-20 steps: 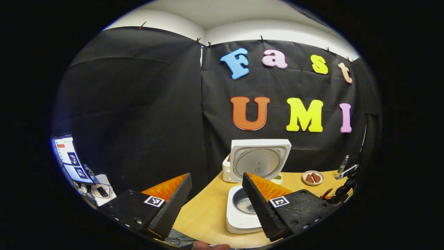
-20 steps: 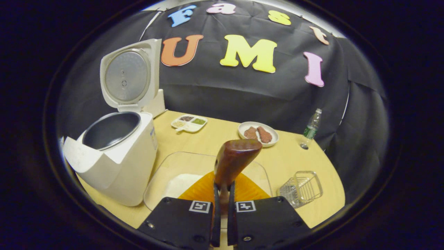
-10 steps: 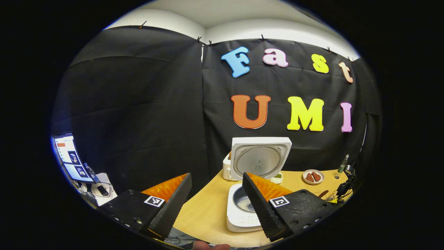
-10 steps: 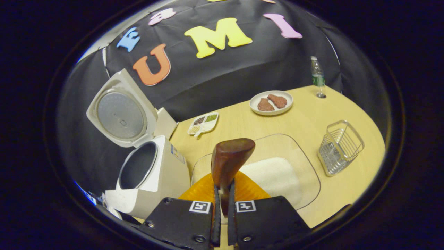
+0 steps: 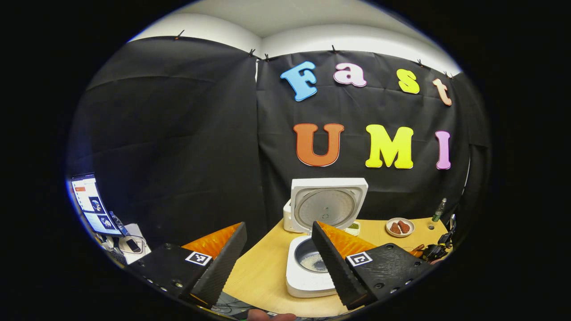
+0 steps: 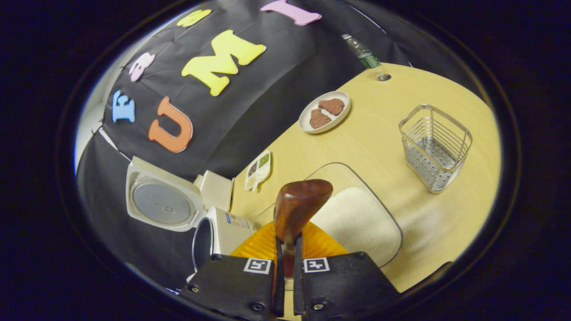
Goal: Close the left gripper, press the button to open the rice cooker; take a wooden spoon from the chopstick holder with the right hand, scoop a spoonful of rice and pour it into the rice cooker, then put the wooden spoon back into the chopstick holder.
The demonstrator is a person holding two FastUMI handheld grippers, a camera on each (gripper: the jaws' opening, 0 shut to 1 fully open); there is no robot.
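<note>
My right gripper (image 6: pixel 285 243) is shut on the handle of the wooden spoon (image 6: pixel 298 206), whose dark bowl points forward over the clear tray (image 6: pixel 392 227) of white rice (image 6: pixel 352 218). The wire chopstick holder (image 6: pixel 435 147) stands to the right of the tray. The white rice cooker (image 6: pixel 223 225) sits at lower left with its lid (image 6: pixel 163 200) raised. In the left gripper view my left gripper (image 5: pixel 277 243) hangs open, well back from the rice cooker (image 5: pixel 308 278); some rice lies in its pot (image 5: pixel 310 261). The right gripper (image 5: pixel 430 252) shows small at far right.
A plate with two brown pieces (image 6: pixel 324 111), a small divided dish (image 6: pixel 258 169) and a water bottle (image 6: pixel 363 53) stand on the wooden table (image 6: pixel 379 120) near the black cloth wall. A white box (image 6: pixel 216 189) sits behind the cooker. A monitor (image 5: pixel 91 205) glows far left.
The right gripper view has rolled and swung to the right with the spoon: the cooker slid to the lower left and the chopstick holder rose nearer the middle. The left gripper barely moved.
</note>
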